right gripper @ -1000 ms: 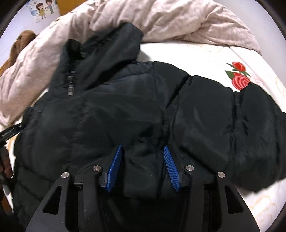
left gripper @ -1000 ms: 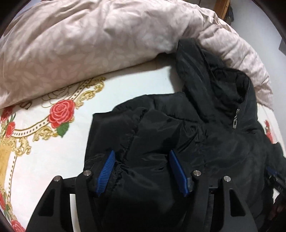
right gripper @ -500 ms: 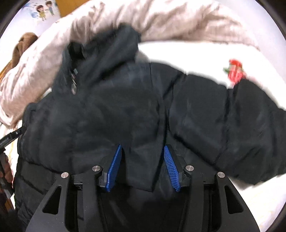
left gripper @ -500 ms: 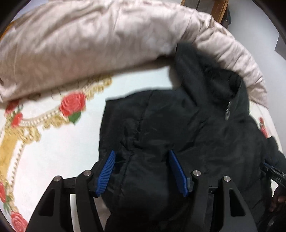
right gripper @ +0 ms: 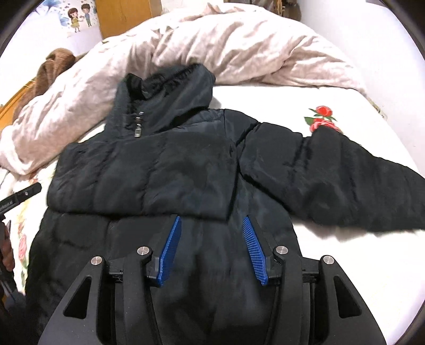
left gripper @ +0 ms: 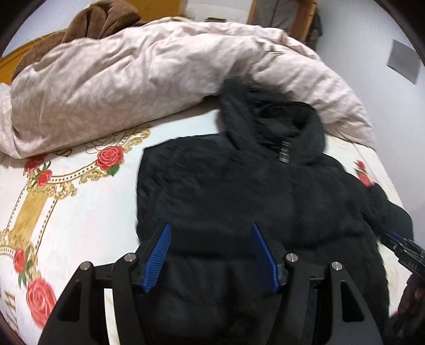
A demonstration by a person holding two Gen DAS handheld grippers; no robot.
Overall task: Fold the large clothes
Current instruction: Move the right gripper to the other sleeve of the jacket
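Now | black jacket [right gripper: 170, 164] flat on bed [right gripper: 265, 100] | both tongs [left gripper: 209, 252] [right gripper: 212, 246] agape

Bed [left gripper: 79, 212] w/ white sheet, red rose + gold print, black hooded jacket [left gripper: 239, 185] lying flat mid-bed, one sleeve [right gripper: 345, 180] spread out to the side, crumpled pink-beige duvet [left gripper: 132, 87] bunched along far edge, hood resting against it

bed: rose-print sheet [left gripper: 79, 217] | far end: crumpled beige duvet [left gripper: 159, 79] | behind: white wall [right gripper: 39, 34] with cartoon sticker [right gripper: 77, 16], wooden furniture [right gripper: 124, 16]
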